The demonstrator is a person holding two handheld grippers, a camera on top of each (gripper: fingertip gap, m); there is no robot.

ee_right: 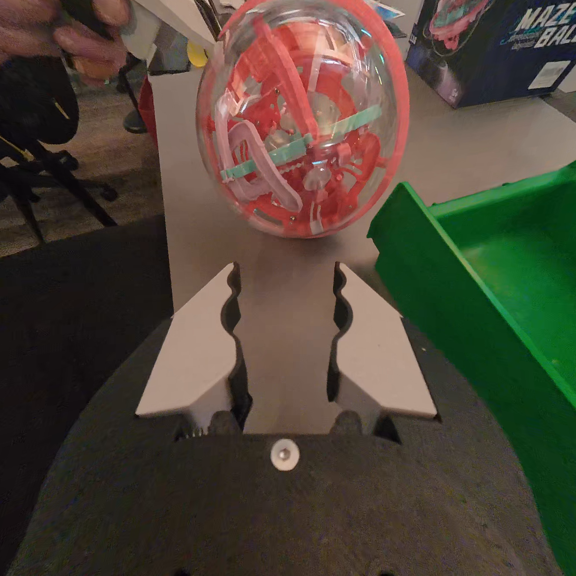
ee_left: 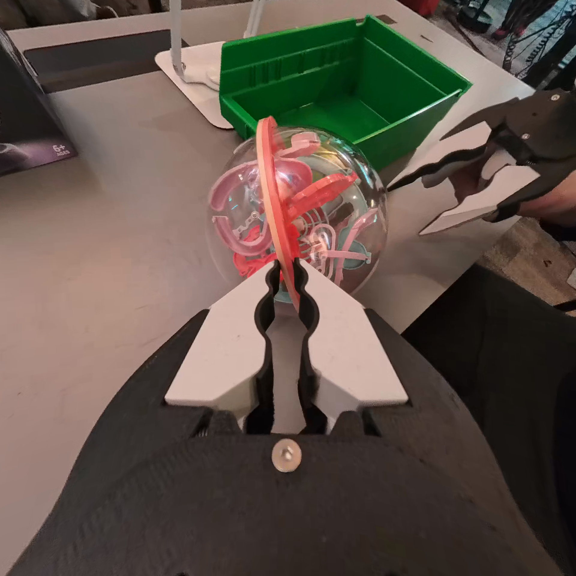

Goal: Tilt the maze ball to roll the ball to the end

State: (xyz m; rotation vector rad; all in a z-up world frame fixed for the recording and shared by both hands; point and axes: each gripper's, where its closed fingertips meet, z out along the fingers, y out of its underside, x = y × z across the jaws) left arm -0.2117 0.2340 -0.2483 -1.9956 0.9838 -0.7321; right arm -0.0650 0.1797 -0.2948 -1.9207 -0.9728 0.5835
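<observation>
The left tool (ee_left: 286, 265), with matte white wedge fingers lined in wavy black pads on a grainy black body, is nearly closed, its pads pinching the thin coral-red rim ring (ee_left: 268, 187) of the maze ball (ee_left: 296, 212), which sits straight ahead of its tips, low over the grey worktop (ee_left: 124, 249). The ball is a clear, glossy plastic sphere packed with curved pink, red and teal tracks; whether it touches the worktop cannot be told, and the small ball inside cannot be picked out with certainty among the reflections. Far to the left of this tool stands a dark printed box (ee_left: 28, 134), cut off by the frame edge. Beyond the ball lies a flat white base plate (ee_left: 193, 71) with slim white posts, partly hidden behind a glossy green plastic bin (ee_left: 343, 84), rectangular and open-topped. To the right, the right tool (ee_left: 402, 208) hovers beside the ball with its jaws spread wide and nothing between them, a hand behind it only partly visible. In the right wrist view its fingers (ee_right: 202, 327) stand well apart over bare worktop, the ball just ahead of the tips, blurred at its edges, the bin on the right running out of frame.
</observation>
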